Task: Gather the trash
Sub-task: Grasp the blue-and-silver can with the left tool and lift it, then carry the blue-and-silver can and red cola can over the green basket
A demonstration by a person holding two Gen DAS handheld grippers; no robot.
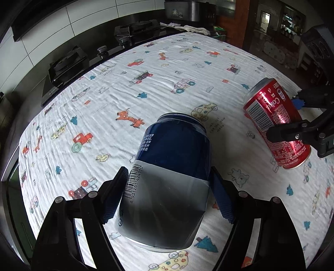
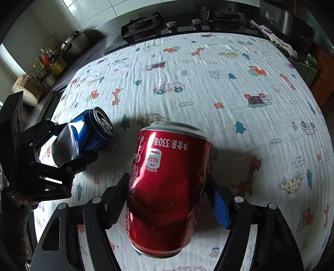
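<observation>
My left gripper [image 1: 169,183] is shut on a blue and silver can [image 1: 171,166], its pads pressed on both sides, above a white cloth printed with cars and giraffes [image 1: 125,87]. My right gripper [image 2: 169,193] is shut on a dented red cola can [image 2: 167,187]. In the left wrist view the red can [image 1: 273,121] and the right gripper [image 1: 292,116] are at the right. In the right wrist view the blue can [image 2: 83,137] and the left gripper [image 2: 68,146] are at the left. I cannot tell whether the cans touch the cloth.
A black gas stove [image 2: 181,23] with knobs runs along the far edge of the cloth. A dark appliance [image 1: 183,10] and a crumpled rag [image 1: 194,28] sit at the far corner. Bottles and a wooden block [image 2: 29,87] stand at the left counter.
</observation>
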